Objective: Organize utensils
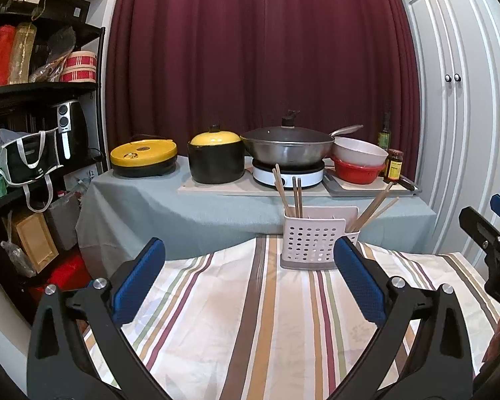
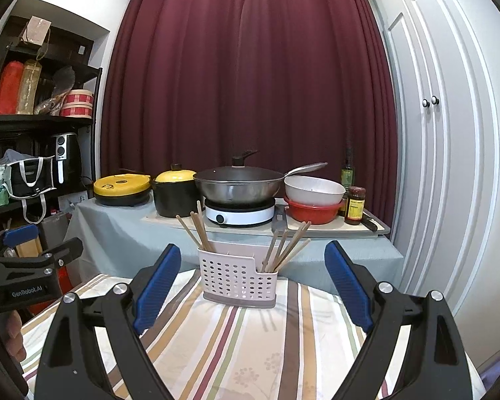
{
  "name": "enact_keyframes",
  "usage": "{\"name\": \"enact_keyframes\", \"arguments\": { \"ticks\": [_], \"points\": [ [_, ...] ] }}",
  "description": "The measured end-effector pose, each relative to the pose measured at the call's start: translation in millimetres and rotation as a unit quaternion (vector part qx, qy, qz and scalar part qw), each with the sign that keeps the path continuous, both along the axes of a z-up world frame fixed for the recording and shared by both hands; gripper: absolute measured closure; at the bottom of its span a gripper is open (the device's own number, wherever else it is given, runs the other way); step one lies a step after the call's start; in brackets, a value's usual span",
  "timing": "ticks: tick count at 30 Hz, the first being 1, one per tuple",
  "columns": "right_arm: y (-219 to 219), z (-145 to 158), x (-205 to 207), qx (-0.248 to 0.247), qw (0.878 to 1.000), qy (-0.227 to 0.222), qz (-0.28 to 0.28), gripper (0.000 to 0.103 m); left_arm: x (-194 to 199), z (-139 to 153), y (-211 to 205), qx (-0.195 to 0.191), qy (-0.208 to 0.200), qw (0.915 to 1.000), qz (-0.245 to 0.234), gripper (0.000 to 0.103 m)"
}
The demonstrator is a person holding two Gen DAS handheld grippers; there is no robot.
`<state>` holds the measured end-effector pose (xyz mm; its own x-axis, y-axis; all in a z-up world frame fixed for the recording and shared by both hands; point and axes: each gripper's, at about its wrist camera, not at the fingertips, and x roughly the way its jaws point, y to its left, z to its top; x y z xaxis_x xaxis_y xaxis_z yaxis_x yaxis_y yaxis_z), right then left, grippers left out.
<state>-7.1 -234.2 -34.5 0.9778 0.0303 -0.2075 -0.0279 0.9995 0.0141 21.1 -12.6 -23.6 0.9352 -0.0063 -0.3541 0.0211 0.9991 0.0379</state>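
A pale pink perforated utensil holder stands upright on the striped tablecloth, near its far edge. Several wooden chopsticks stand in its left compartment, and several more lean right in its right compartment. My left gripper is open and empty, short of the holder. My right gripper is open and empty, with the holder between its blue fingertips further ahead. Each gripper shows at the edge of the other's view.
Behind is a grey-clothed counter with a yellow electric pan, a black pot with yellow lid, a wok on a white hob, stacked bowls and bottles. Dark shelves stand left, white cupboard doors right.
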Motion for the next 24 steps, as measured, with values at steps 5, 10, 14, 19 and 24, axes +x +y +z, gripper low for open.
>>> {"name": "enact_keyframes", "arguments": {
  "ticks": [5, 10, 14, 19, 24],
  "points": [
    [0.8, 0.4, -1.3, -0.001, 1.0, -0.001, 0.0, 0.018, -2.2, 3.7, 0.2, -0.001, -0.003, 1.0, -0.002, 0.004],
    [0.5, 0.4, -1.3, 0.0, 1.0, -0.001, 0.0, 0.017, -3.4, 4.5, 0.9, -0.002, -0.003, 1.0, -0.003, 0.004],
    [1.4, 0.9, -2.5, -0.001, 1.0, 0.0, 0.0, 0.017, -3.5, 4.7, 1.2, -0.003, -0.002, 1.0, -0.004, 0.004],
    [3.5, 1.3, -2.8, -0.003, 1.0, 0.0, 0.002, 0.017, -3.4, 4.4, 2.2, -0.004, -0.002, 1.0, -0.005, 0.004],
    [5.6, 1.8, -1.4, -0.003, 1.0, 0.001, 0.003, 0.017, -2.9, 4.4, 1.8, -0.005, -0.002, 1.0, -0.004, 0.004]
  ]
}}
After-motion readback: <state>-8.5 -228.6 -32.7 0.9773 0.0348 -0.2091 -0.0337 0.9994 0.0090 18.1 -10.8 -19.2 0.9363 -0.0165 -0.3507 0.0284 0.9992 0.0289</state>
